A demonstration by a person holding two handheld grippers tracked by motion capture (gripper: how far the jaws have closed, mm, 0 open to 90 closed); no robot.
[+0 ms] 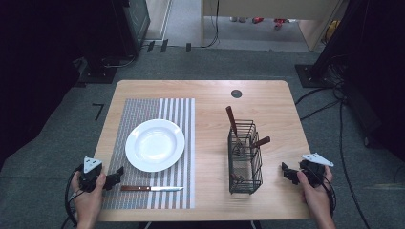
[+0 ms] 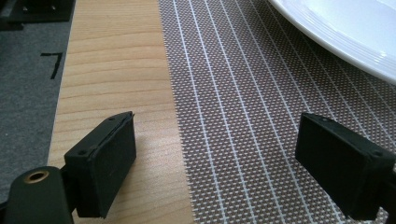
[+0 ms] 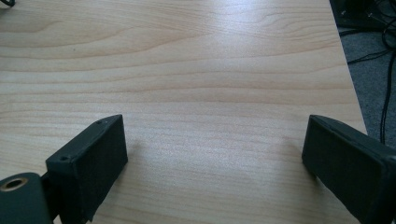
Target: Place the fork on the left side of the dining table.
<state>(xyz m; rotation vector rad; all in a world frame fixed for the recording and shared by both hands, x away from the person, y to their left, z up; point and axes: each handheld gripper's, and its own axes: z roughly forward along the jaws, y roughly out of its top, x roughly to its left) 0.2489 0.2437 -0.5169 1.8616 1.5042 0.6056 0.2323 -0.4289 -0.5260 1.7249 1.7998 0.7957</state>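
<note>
Both tongs released, jaws spread wide: left tongs [image 1: 116, 174] at the desk's [image 1: 210, 95] near-left corner, right tongs [image 1: 285, 171] near its right edge, neither touching anything. Table knife [image 1: 151, 188] lies flat on the striped placemat [image 1: 143, 107] along the near edge, just beside the left tongs. Likely light, stiff, with a slick blade; best gripped by the brown wooden handle. Steel blade points right.

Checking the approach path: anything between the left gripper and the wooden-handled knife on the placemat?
Nothing visible. The left gripper, jaws wide open, sits at the striped woven placemat's left edge, and the wooden-handled knife lies just to its right with only bare mat between. The round white plate lies farther back, off that line.
</note>
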